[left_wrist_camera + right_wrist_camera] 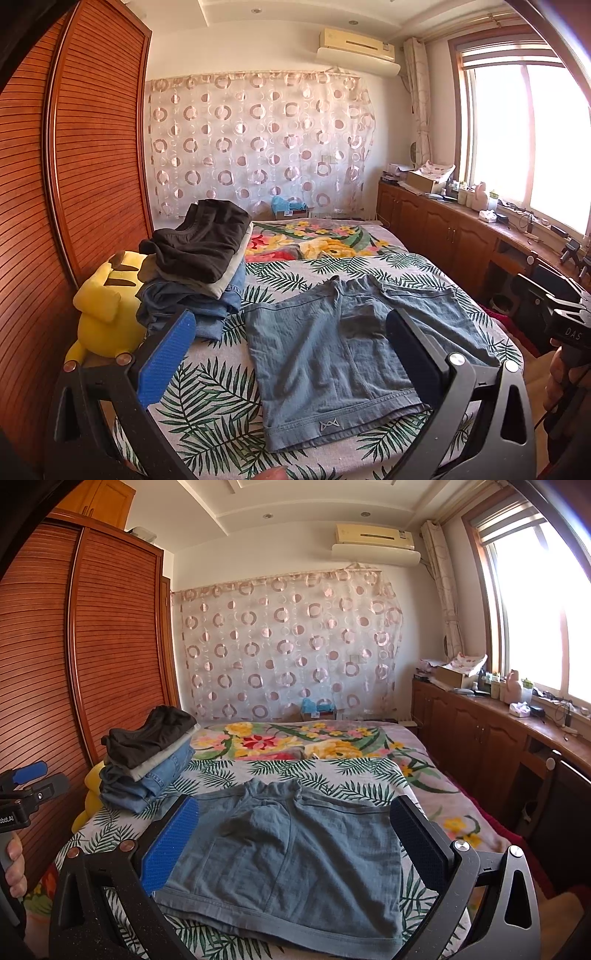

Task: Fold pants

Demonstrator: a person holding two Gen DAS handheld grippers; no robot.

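1. A louvred reddish-brown wooden wardrobe (74,155) stood along the left side of the room, beside the bed.
2. A yellow plush toy with brown stripes (107,306) sat at the bed's left edge, touching the clothes stack.
3. A stack of folded clothes (199,254) rested on the leaf-print bedsheet (207,398): a dark brown garment on top, a cream one under it, blue denim at the bottom.
4. The left gripper (291,354), black-framed with blue pads (166,358), hung above the near part of the bed, its jaws spread wide and holding nothing.
5. The pair of faded blue-grey cotton shorts (332,362) lay flat on the bedsheet, centre-right of the stack and apart from it. In the left wrist view one hem, bearing a small grey logo, pointed at the camera; the other leg ran toward the right. The puckered middle lay on the far side, so the long axis ran roughly left to right across the bed.
6. The right gripper (295,845) hovered over the shorts (291,864), fingers wide apart, gripping nothing.
7. A floral blanket in yellow, red and green (317,240) covered the far part of the bed.
8. An open cardboard box (424,181) stood on the brown wooden cabinet counter (480,221) under the window; its contents could not be made out.
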